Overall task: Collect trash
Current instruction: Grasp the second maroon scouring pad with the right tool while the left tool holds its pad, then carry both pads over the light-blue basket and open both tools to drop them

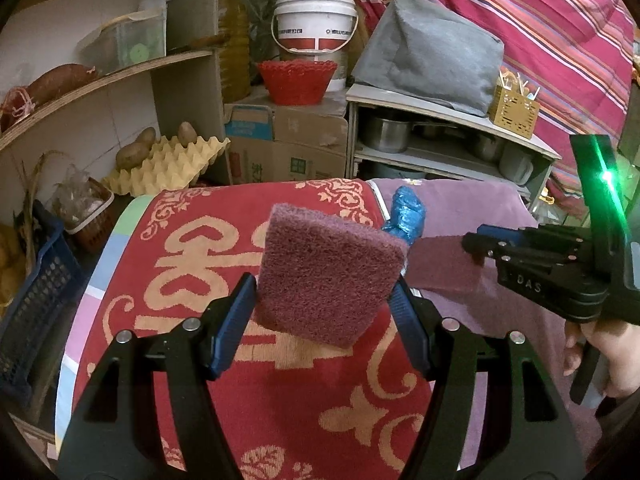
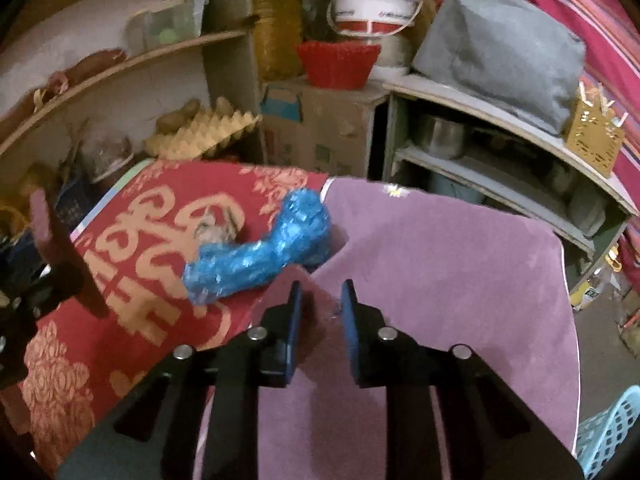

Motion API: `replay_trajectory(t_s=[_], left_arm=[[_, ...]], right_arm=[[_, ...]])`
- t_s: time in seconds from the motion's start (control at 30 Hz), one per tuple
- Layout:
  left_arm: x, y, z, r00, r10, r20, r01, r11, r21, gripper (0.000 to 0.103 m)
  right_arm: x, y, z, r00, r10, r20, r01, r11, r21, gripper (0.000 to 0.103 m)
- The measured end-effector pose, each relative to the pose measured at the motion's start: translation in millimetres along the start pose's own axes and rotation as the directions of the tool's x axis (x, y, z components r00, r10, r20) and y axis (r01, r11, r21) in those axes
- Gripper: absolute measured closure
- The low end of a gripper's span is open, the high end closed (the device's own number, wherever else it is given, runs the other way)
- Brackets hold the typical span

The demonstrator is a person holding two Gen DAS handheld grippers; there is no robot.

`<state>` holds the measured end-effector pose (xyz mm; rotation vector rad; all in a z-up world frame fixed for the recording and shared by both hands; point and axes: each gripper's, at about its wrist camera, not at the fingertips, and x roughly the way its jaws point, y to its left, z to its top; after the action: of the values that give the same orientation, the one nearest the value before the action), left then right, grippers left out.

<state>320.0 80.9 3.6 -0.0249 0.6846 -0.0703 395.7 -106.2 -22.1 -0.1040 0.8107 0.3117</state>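
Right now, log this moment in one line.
left tool: holds scouring pad | right tool: grips second pad | blue bag: loose

Centre of frame: left tool [image 1: 324, 300] clamped on a maroon pad [image 1: 330, 276], held tilted above a red towel [image 1: 208, 264]. Right edge: right tool [image 1: 486, 248], in a hand [image 1: 612, 360], fingers narrowed on a second maroon pad [image 1: 444, 264] over a purple cloth [image 1: 516, 316]. Just above centre: crumpled blue plastic [image 1: 404, 216] between towel and cloth. Upper centre: red basket [image 1: 296, 80] on a box [image 1: 288, 140].
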Motion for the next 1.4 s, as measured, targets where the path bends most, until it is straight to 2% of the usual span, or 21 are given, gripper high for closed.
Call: replay_trajectory(t_s=[0.03, 0.07, 0.1, 0.13, 0.2, 0.27, 0.3, 0.43, 0.5, 0.53, 0.57, 0.6, 0.77, 0.93, 1.1, 1.27, 1.4], left_arm=[[0.1, 0.2, 0.0, 1.0, 0.0, 0.0, 0.0, 1.0, -0.001, 0.038], [-0.5, 0.1, 0.3, 1.0, -0.002, 0.0, 0.002, 1.0, 0.0, 0.038], [-0.8, 0.7, 0.5, 1.0, -0.002, 0.002, 0.002, 1.0, 0.001, 0.038], [-1.0, 1.5, 0.8, 1.0, -0.001, 0.003, 0.001, 1.0, -0.001, 0.038], [-0.1, 2.8, 1.1, 1.0, -0.008, 0.001, 0.008, 1.0, -0.01, 0.038], [0.9, 3.1, 0.9, 1.0, -0.01, -0.005, 0.01, 1.0, -0.016, 0.038], [1.1, 2.6, 0.8, 1.0, -0.01, -0.007, 0.01, 1.0, -0.015, 0.038], [-1.4, 1.1, 0.6, 1.0, -0.006, -0.001, 0.006, 1.0, -0.004, 0.038], [-2.5, 1.6, 1.0, 1.0, -0.01, 0.0, 0.01, 1.0, -0.009, 0.038], [-2.5, 1.6, 1.1, 1.0, -0.01, 0.001, 0.01, 1.0, -0.009, 0.038], [-2.7, 1.4, 1.0, 1.0, -0.009, 0.002, 0.009, 1.0, -0.006, 0.038], [-2.8, 1.0, 0.7, 1.0, -0.007, 0.002, 0.007, 1.0, -0.003, 0.038], [-2.8, 1.4, 1.3, 1.0, -0.007, 0.003, 0.007, 1.0, -0.006, 0.038], [-1.2, -0.9, 1.5, 1.0, -0.005, 0.005, 0.006, 1.0, -0.005, 0.038], [-1.4, -11.8, 2.4, 1.0, -0.003, 0.009, 0.003, 1.0, 0.01, 0.038], [-11.6, -37.8, 7.0, 0.999, -0.001, 0.046, -0.001, 0.999, 0.044, 0.038], [-21.5, -69.7, 8.6, 0.997, -0.028, 0.077, 0.024, 0.999, 0.048, 0.038]], right_arm=[[0.9, -1.3, -2.2, 1.0, 0.011, 0.0, -0.011, 1.0, 0.003, 0.08], [3.9, -1.9, -4.6, 1.0, 0.025, -0.018, -0.025, 1.0, 0.008, 0.071], [8.1, -1.9, -7.5, 0.998, 0.046, -0.052, -0.045, 0.999, 0.013, 0.06], [13.9, 0.5, -12.8, 0.992, 0.08, -0.101, -0.079, 0.997, 0.015, 0.043], [15.6, 6.1, -19.2, 0.993, 0.055, -0.109, -0.058, 0.998, -0.026, 0.04], [16.9, 10.5, -28.4, 0.993, 0.023, -0.114, -0.03, 0.998, -0.061, 0.024], [19.4, 10.8, -32.4, 0.993, 0.0, -0.117, -0.008, 0.997, -0.072, 0.023], [28.0, 8.5, -41.8, 0.991, -0.06, -0.117, 0.05, 0.995, -0.089, 0.023], [31.0, 4.6, -44.6, 0.992, -0.056, -0.117, 0.046, 0.995, -0.087, 0.023], [32.2, 2.0, -45.9, 0.992, -0.049, -0.114, 0.039, 0.996, -0.081, 0.026], [32.7, 0.2, -46.4, 0.993, -0.04, -0.112, 0.032, 0.997, -0.076, 0.039], [33.1, -2.1, -47.0, 0.993, -0.01, -0.114, 0.003, 0.998, -0.064, 0.043], [15.7, 2.4, -44.6, 0.999, -0.03, -0.029, 0.027, 0.994, -0.101, 0.044], [-16.7, 0.1, -25.7, 0.996, -0.031, 0.079, 0.037, 0.996, -0.077, 0.045], [-42.9, -8.6, -14.9, 0.992, -0.045, 0.121, 0.054, 0.996, -0.065, 0.045], [-76.9, -45.8, -31.8, 0.986, -0.104, 0.127, 0.106, 0.994, -0.01, 0.045], [-117.8, -99.8, -61.9, 0.975, -0.183, 0.123, 0.175, 0.982, 0.077, 0.045]])
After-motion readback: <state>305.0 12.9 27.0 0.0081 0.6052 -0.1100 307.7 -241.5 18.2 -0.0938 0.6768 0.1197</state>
